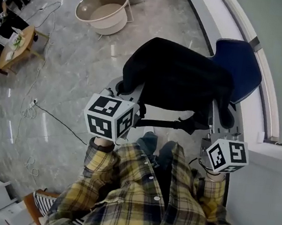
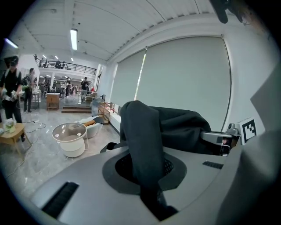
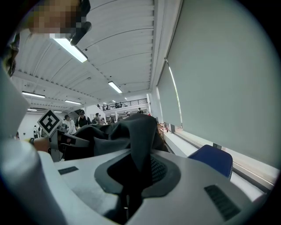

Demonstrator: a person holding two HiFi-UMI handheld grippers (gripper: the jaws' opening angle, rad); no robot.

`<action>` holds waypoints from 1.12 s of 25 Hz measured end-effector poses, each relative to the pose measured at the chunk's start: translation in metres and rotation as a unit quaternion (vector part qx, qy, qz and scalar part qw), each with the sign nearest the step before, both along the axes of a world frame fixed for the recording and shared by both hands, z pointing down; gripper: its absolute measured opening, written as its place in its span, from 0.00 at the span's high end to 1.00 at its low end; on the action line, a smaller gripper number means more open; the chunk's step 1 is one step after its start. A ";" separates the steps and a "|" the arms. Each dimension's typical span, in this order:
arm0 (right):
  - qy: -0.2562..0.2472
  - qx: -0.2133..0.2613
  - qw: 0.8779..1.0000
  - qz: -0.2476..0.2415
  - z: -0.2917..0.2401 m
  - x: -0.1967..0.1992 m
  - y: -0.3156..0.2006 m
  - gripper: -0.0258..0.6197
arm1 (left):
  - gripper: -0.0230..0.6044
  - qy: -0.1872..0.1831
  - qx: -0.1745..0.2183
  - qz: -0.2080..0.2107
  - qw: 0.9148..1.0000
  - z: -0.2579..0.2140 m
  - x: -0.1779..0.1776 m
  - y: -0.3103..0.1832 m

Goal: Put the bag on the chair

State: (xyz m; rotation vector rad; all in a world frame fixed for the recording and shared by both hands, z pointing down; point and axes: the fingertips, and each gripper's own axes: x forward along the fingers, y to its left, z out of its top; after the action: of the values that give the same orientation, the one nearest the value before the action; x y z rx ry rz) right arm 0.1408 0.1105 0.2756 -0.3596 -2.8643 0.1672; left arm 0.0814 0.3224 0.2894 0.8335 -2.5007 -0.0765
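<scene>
step: carry | bag in the air, just near of the blue chair at far right | left gripper and right gripper each clamp its black fabric | next, we judge: bring over seat, lower, let go

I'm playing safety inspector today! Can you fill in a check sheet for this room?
Surface: grey shiny floor.
Job's things: black bag held up in the air, not yet on the blue chair beyond it.
Clutter: round white tub; small wooden table.
Grippers: left gripper and right gripper, jaws shut on the bag's fabric.
Cables: thin cable and power strip on the floor.
Surroundings: white window ledge, drawn blinds, people far off.
</scene>
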 end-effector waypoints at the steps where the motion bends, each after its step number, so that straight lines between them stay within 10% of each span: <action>1: -0.001 -0.001 1.000 0.002 0.000 -0.001 0.001 0.88 | 0.89 -0.001 0.001 0.002 1.000 -0.001 -0.002 0.001; 16: 0.029 -0.021 0.999 0.017 0.029 -0.051 0.003 0.88 | 0.89 0.019 -0.005 0.011 1.000 0.023 -0.050 0.006; 28: 0.051 -0.045 0.995 0.072 0.057 -0.187 -0.063 0.88 | 0.89 0.028 -0.022 0.078 0.996 0.042 -0.207 -0.067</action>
State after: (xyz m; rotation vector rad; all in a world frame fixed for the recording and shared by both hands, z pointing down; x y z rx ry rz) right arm -0.0466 0.0473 0.3330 -0.1570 -2.7873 0.3309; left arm -0.1259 0.2555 0.3309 0.9911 -2.3672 0.0076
